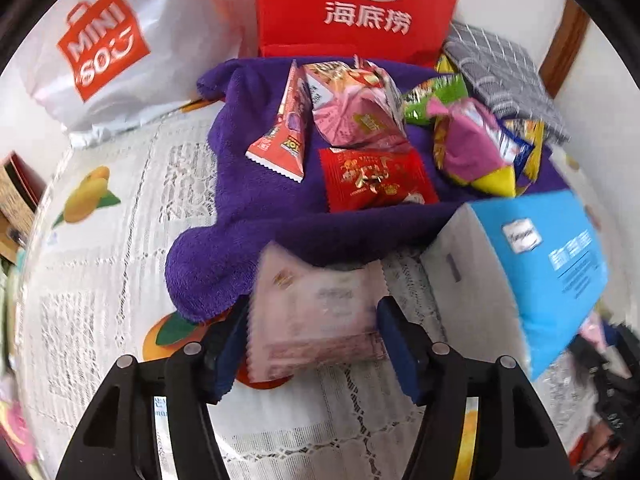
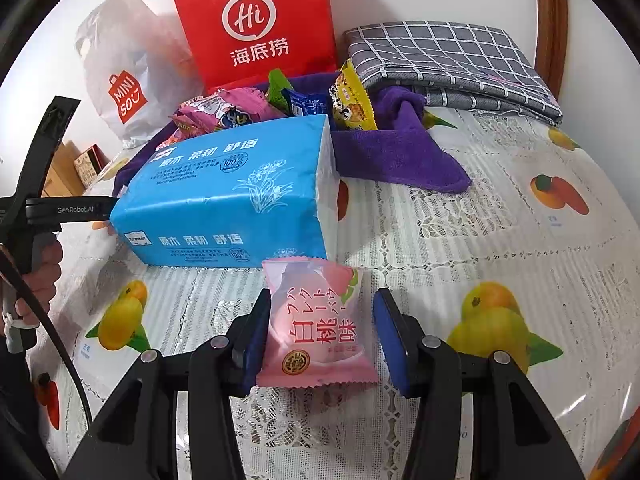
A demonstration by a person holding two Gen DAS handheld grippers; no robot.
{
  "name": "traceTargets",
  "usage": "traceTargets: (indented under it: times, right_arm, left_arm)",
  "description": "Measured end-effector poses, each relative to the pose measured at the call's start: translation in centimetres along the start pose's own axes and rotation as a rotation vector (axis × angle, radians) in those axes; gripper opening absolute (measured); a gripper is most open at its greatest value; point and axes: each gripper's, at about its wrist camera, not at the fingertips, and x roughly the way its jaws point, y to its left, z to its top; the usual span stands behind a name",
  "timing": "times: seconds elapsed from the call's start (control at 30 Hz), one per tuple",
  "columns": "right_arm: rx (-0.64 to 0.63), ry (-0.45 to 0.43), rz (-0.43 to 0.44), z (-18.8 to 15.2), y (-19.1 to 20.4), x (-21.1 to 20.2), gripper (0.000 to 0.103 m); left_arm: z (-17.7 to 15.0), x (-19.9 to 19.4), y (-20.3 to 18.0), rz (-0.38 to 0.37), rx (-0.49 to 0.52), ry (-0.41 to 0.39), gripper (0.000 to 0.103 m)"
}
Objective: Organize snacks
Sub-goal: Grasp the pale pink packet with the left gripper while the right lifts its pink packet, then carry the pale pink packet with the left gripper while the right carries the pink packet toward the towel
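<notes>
We've got 2 pink packets in play: our left gripper (image 1: 316, 340) brackets a pale pink snack packet (image 1: 316, 312), pads at its edges, though blur hides whether it's truly clamped. Our right gripper (image 2: 320, 336) stands open around the peach-flavour packet (image 2: 318, 324), right pad clear of it. The snack pile (image 1: 376, 128) waits on the purple towel (image 1: 248, 208); the blue tissue pack (image 2: 224, 196) crowds the lane, open tablecloth (image 2: 500, 240) lies right.

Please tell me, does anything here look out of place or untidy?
Yes. The snack packets lie in a loose heap on a crumpled purple towel, some overlapping. A blue tissue pack, which is no snack, sits beside them. One pink peach packet lies apart, between the right gripper's open fingers.
</notes>
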Motion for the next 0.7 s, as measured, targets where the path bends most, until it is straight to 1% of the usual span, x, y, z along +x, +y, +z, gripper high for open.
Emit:
traceTargets:
  times: [0.03, 0.07, 0.13, 0.17, 0.23, 0.27, 0.3, 0.37, 0.47, 0.53, 0.7]
  right_arm:
    - [-0.003, 0.000, -0.003, 0.0, 0.0, 0.0, 0.050]
    - [-0.005, 0.001, -0.006, 0.0, 0.0, 0.0, 0.050]
    - [-0.012, 0.002, -0.013, 0.0, 0.1, 0.0, 0.050]
    - [-0.015, 0.003, -0.017, 0.0, 0.2, 0.0, 0.050]
    - [-0.020, 0.004, -0.026, 0.0, 0.2, 0.0, 0.049]
    - [-0.019, 0.003, -0.037, 0.0, 0.2, 0.0, 0.046]
    - [-0.015, 0.002, -0.049, -0.1, 0.1, 0.0, 0.043]
    - [-0.002, -0.002, -0.039, -0.1, -0.2, -0.1, 0.041]
    - [0.034, 0.000, -0.040, -0.1, -0.4, -0.3, 0.039]
    - [0.036, 0.004, -0.029, 0.0, 0.0, -0.7, 0.039]
    - [0.003, -0.049, -0.018, 0.7, 1.8, -3.4, 0.039]
  left_arm:
    - [-0.2, -0.1, -0.3, 0.015, 0.010, -0.008, 0.064]
    - [-0.3, -0.1, -0.4, 0.016, 0.009, -0.015, 0.062]
    - [-0.2, -0.2, -0.3, -0.004, -0.002, -0.016, 0.052]
    - [-0.2, -0.4, -0.4, -0.004, 0.002, -0.019, 0.042]
    - [-0.2, -0.6, -0.6, -0.006, 0.008, -0.016, 0.036]
    - [-0.2, -0.7, -0.7, -0.016, 0.014, -0.014, 0.030]
    - [-0.1, -0.8, -0.7, -0.022, 0.014, -0.010, 0.029]
    - [-0.6, -1.3, -0.5, -0.028, 0.009, -0.003, 0.028]
    - [-1.2, -2.1, -0.5, -0.040, 0.002, 0.001, 0.028]
    - [-1.7, -3.1, -0.4, -0.046, -0.008, -0.006, 0.028]
    - [-2.6, -5.9, -0.1, -0.073, -0.035, -0.032, 0.028]
